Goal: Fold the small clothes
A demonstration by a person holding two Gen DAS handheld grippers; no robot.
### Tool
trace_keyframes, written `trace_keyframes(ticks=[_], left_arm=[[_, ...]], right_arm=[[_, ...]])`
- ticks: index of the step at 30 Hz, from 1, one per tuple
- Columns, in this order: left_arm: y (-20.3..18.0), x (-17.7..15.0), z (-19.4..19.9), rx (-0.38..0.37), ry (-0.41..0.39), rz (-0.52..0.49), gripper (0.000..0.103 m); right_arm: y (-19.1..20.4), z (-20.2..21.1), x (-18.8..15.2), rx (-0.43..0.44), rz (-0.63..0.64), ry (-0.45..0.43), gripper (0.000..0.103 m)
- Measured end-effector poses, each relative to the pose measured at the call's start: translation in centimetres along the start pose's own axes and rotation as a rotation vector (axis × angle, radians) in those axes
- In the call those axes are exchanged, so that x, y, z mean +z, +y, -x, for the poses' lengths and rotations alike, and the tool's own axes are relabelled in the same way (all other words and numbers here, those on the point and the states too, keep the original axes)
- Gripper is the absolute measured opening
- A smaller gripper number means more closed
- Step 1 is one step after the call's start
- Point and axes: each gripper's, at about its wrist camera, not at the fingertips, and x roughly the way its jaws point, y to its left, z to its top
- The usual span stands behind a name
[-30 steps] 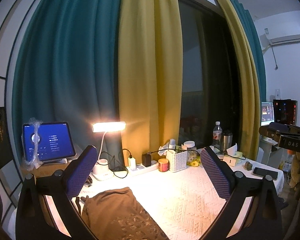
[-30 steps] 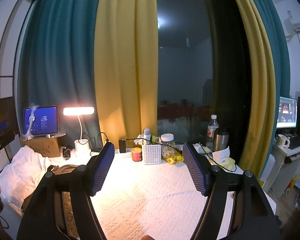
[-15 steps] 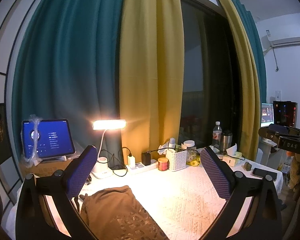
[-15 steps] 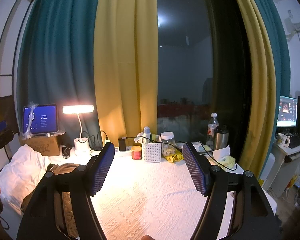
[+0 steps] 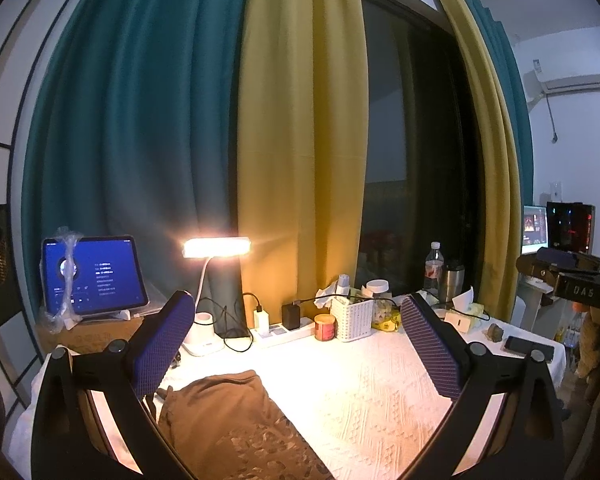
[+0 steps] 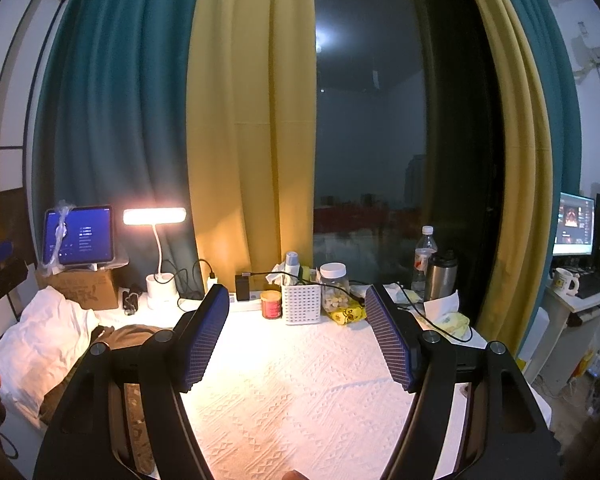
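Note:
A brown garment (image 5: 236, 420) with a leopard-print part lies on the white textured tablecloth (image 5: 380, 392), low and left of centre in the left wrist view. My left gripper (image 5: 296, 344) is open and empty, held above the table with the garment below its left finger. In the right wrist view the same garment (image 6: 128, 336) lies at the left, partly hidden behind the left finger (image 6: 204, 340). My right gripper (image 6: 296, 336) is open and empty over bare cloth (image 6: 300, 400).
Along the back edge stand a lit desk lamp (image 5: 216, 248), a tablet on a cardboard box (image 5: 92, 276), a power strip with chargers (image 5: 280, 326), a red jar (image 5: 325, 326), a white basket (image 5: 352, 318), bottles (image 5: 434, 266), a steel tumbler (image 6: 440, 276) and tissues. A phone (image 5: 528, 347) lies at the right edge. White bedding (image 6: 40, 344) lies at the left.
Both views have tilted up slightly, so the table items sit a little lower in the frames. Both grippers stay open and the garment has not moved.

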Motion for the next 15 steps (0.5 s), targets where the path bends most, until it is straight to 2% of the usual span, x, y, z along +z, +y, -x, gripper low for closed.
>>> trace_keyframes(ticks=[15], left_arm=[[0.11,-0.04,-0.03,0.004,0.000,-0.001,0.101]], right_arm=[[0.12,-0.32,0.03,-0.001,0.007,0.010,0.074]])
